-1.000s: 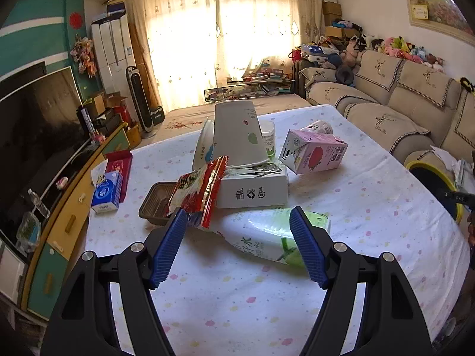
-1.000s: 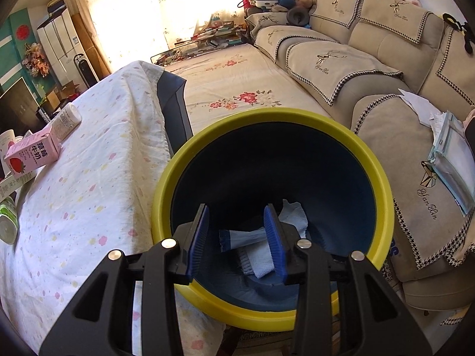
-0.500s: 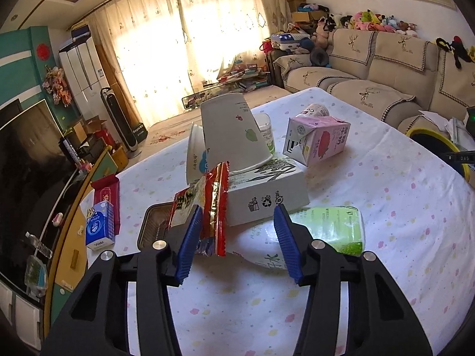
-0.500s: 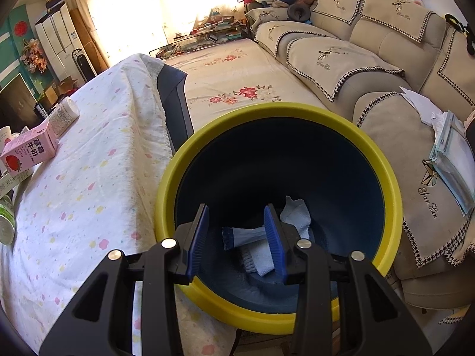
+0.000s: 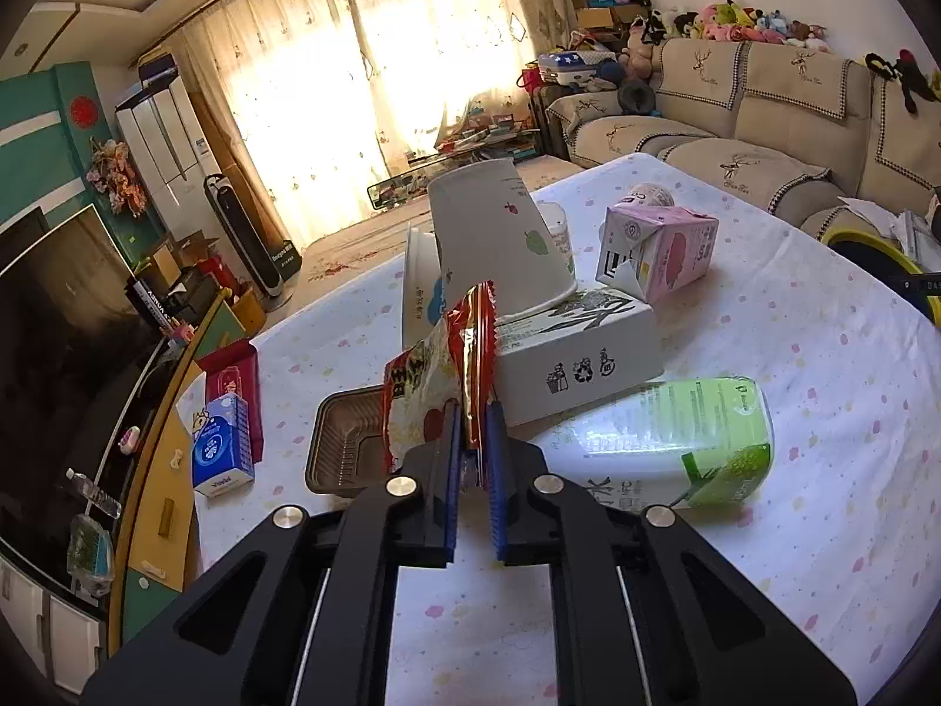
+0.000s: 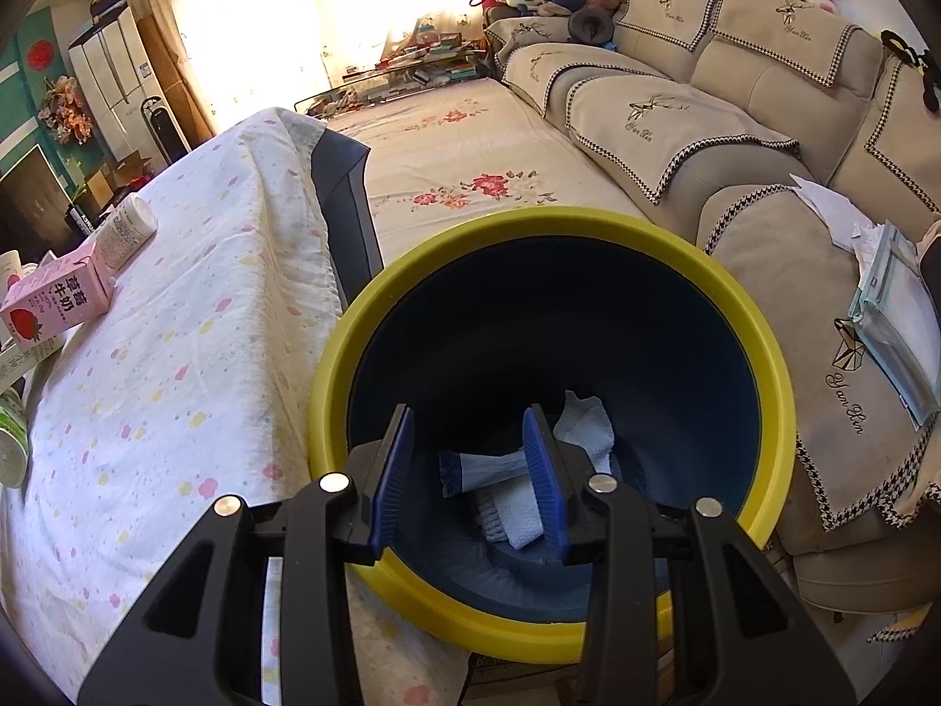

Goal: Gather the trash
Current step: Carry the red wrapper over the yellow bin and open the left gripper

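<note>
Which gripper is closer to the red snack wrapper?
Left. The left gripper is shut on the red snack wrapper; the right gripper hangs over the yellow-rimmed bin.

Between my left gripper's blue pads [image 5: 451,470] sits a red and white snack wrapper [image 5: 438,388]. Beyond it, a pink milk carton [image 5: 661,250]. Under my right gripper, a yellow-rimmed navy bin [image 6: 770,365]; beside it, pastel-spotted white tablecloth [image 6: 194,353].

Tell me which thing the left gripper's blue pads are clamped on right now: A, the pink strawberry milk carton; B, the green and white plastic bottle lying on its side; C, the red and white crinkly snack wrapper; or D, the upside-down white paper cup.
C: the left gripper has its pads closed on the edge of the red and white crinkly snack wrapper, while the carton, cup and bottle sit apart from its fingers on the table.
</note>
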`<state>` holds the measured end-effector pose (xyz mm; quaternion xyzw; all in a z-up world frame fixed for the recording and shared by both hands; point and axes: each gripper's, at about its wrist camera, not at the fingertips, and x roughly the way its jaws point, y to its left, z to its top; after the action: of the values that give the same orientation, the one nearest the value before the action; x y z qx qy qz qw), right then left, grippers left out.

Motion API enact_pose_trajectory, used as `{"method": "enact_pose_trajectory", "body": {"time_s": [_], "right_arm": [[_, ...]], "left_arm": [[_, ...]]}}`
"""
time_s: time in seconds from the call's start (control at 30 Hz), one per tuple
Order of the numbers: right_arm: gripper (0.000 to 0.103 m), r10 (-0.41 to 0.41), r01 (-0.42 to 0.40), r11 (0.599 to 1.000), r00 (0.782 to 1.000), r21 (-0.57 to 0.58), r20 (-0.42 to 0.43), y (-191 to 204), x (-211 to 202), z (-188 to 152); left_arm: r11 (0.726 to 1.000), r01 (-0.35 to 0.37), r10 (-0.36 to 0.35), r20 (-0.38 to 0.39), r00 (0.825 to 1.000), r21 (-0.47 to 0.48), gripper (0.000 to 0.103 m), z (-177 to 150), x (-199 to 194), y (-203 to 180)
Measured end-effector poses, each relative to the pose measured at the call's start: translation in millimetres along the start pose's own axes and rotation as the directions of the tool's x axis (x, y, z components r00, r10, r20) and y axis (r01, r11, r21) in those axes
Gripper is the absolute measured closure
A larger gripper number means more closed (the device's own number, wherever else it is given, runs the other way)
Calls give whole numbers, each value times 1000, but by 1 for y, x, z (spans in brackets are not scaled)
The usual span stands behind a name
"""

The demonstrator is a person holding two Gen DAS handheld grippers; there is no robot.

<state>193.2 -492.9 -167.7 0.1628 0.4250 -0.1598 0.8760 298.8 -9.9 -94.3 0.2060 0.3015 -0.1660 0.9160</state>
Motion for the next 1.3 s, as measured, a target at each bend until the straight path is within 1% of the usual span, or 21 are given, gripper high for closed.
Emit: {"method": "enact_pose_trajectory", "body": {"time_s": [0.07,0.2,0.3,0.4,0.53,0.67,0.73,0.87,0.97,1.03,1.1,1.23,1.3], "right_arm": [[66,4,-4,1000,1000,2,3,0,-1,0],[66,12,-12,1000,1000,4,12,-1,-6,0],[66,21,-21,1000,1000,3,23,-2,-11,0],[66,27,-27,1000,999,2,40,-4,-19,0],[66,35,-35,999,997,7,62,-9,-29,0],[66,40,-41,999,996,13,84,-20,-40,-1],[66,39,-42,999,994,23,98,-27,-46,-2],[66,39,-46,998,991,51,125,-50,-61,-4],[66,26,-37,997,989,69,147,-66,-73,-8],[66,10,-23,997,987,78,163,-77,-80,-11],[66,0,-16,996,985,89,174,-88,-87,-15],[66,-5,-19,992,983,123,186,-111,-96,-20],[66,-6,-21,990,982,138,191,-120,-100,-23]], "left_arm": [[1000,-20,20,13,1000,-1,98,1,-7,0],[998,-64,65,68,996,-29,98,5,-33,0],[996,-78,82,113,990,-47,98,10,-59,-3],[996,-74,81,155,985,-53,98,17,-86,-12],[999,-29,36,177,984,-43,98,26,-115,-34],[997,69,-64,175,982,-26,98,37,-130,-66],[993,120,-117,176,977,-8,98,44,-133,-87],[971,233,-238,176,955,46,98,62,-131,-141],[945,307,-323,166,932,114,98,79,-124,-189],[922,356,-378,156,913,150,98,90,-119,-219],[900,396,-422,143,895,182,98,100,-112,-249],[853,480,-505,94,858,204,98,118,-91,-298],[840,496,-521,76,850,220,98,128,-79,-323]]}}
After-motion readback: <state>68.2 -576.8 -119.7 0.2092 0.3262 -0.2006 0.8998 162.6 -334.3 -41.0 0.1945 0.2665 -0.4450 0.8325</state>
